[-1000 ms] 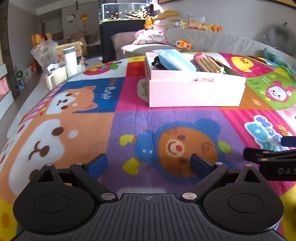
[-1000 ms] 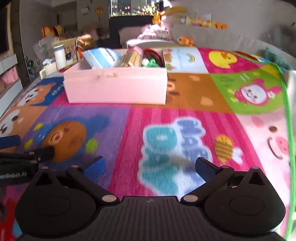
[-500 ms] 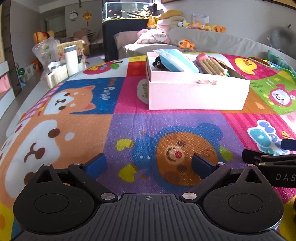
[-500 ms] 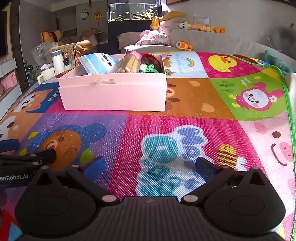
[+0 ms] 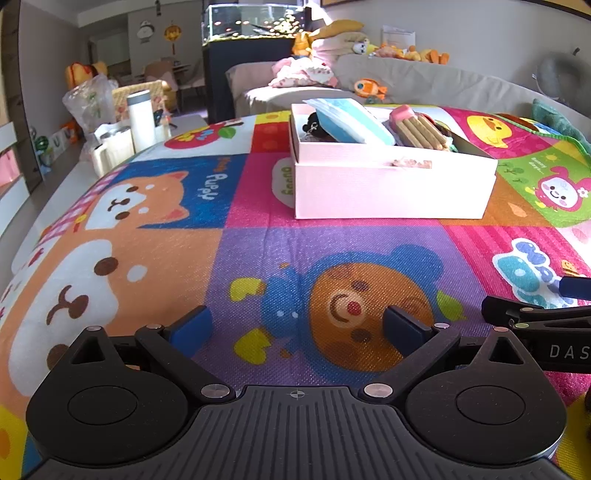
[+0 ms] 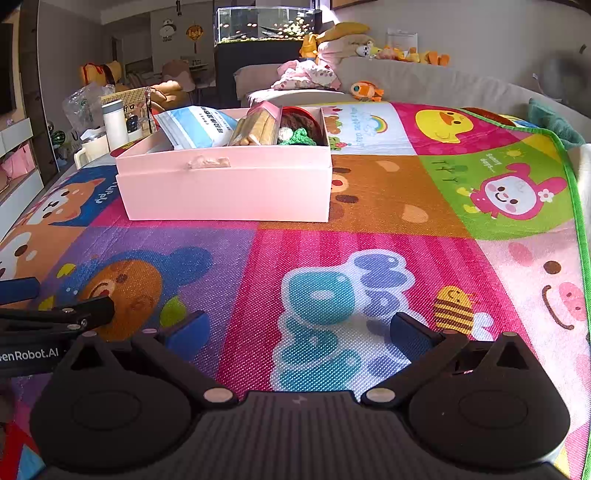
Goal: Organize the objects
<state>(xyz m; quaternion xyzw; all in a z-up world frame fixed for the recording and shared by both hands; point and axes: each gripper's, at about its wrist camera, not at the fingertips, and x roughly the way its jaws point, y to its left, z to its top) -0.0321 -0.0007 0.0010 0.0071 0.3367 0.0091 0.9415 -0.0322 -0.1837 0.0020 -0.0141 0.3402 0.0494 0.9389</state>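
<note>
A pink box (image 5: 391, 188) stands on the colourful play mat (image 5: 258, 251), also in the right wrist view (image 6: 229, 184). It holds a blue-white packet (image 6: 195, 127), a pack of biscuit sticks (image 6: 256, 127), a green yarn item (image 6: 299, 136) and a small black toy (image 5: 314, 125). My left gripper (image 5: 297, 326) is open and empty, low over the bear picture, well short of the box. My right gripper (image 6: 297, 334) is open and empty over the pink square. Each gripper shows at the edge of the other's view.
A white bottle (image 5: 141, 120) and white containers (image 5: 110, 149) stand past the mat's far left corner. A grey sofa with plush toys (image 5: 369, 88) runs behind the mat. A fish tank (image 5: 255, 22) stands at the back. The mat's green edge (image 6: 576, 206) lies at right.
Both grippers have drawn back slightly from the box and steadied. The box and its contents have not moved. Both stay open.
</note>
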